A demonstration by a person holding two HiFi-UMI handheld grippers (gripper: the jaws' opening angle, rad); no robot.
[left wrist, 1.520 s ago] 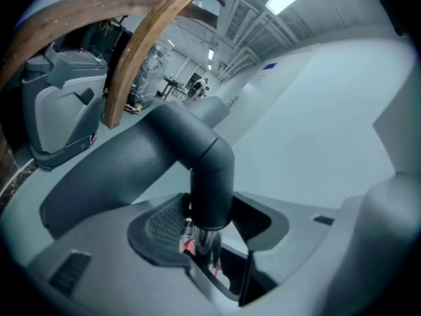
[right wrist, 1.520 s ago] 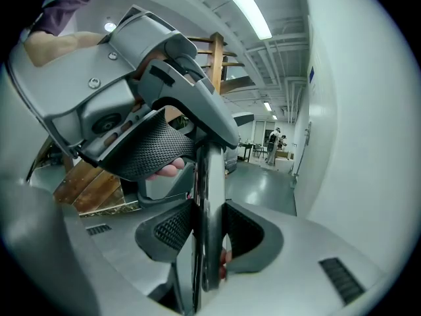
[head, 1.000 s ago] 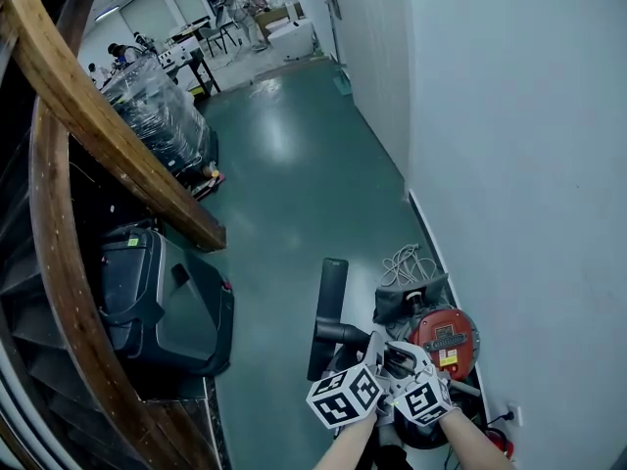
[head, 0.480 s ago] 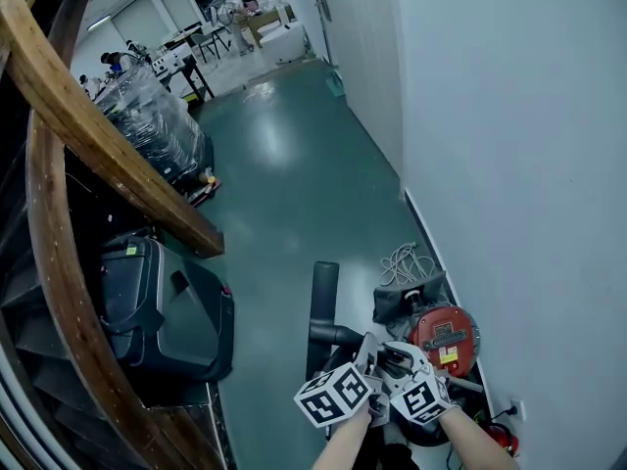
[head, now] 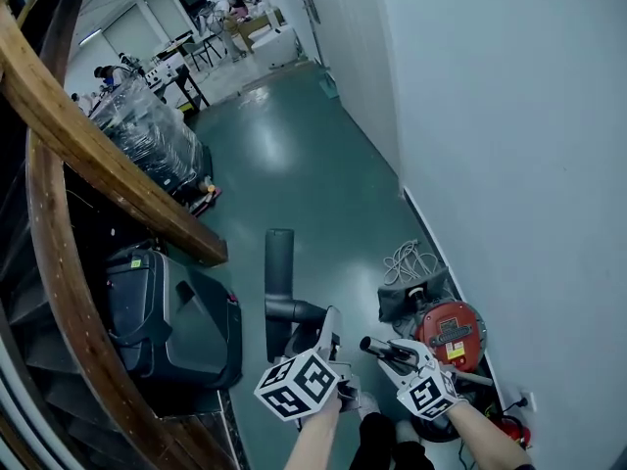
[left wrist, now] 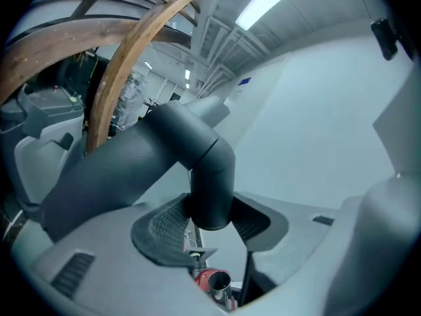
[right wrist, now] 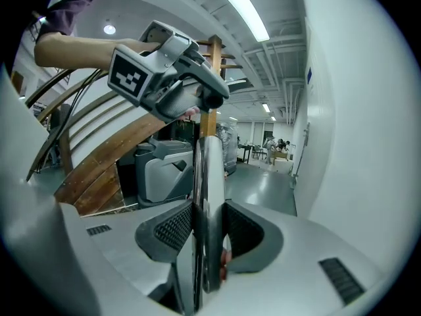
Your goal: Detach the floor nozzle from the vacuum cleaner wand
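Note:
The black floor nozzle (head: 279,280) hangs off the floor, free of the wand. My left gripper (head: 326,339) is shut on its elbow neck (left wrist: 212,176), which sits between the ribbed pads (left wrist: 158,226). My right gripper (head: 397,357) is shut on the chrome wand (right wrist: 209,196), whose bare end (head: 368,344) points toward the nozzle across a small gap. In the left gripper view the wand's open tube mouth (left wrist: 220,286) shows below the neck. The right gripper view shows the left gripper's marker cube (right wrist: 128,74) above the wand.
The red vacuum canister (head: 447,333) sits by the white wall (head: 509,164), with a coiled white cord (head: 409,260) behind it. A curved wooden stair rail (head: 108,155) and a dark grey machine (head: 167,321) stand at the left. A wrapped pallet (head: 157,125) and people are far up the green floor.
My left gripper has risen and swung left with the nozzle, which has come off the wand's end. The right gripper and the wand have stayed put.

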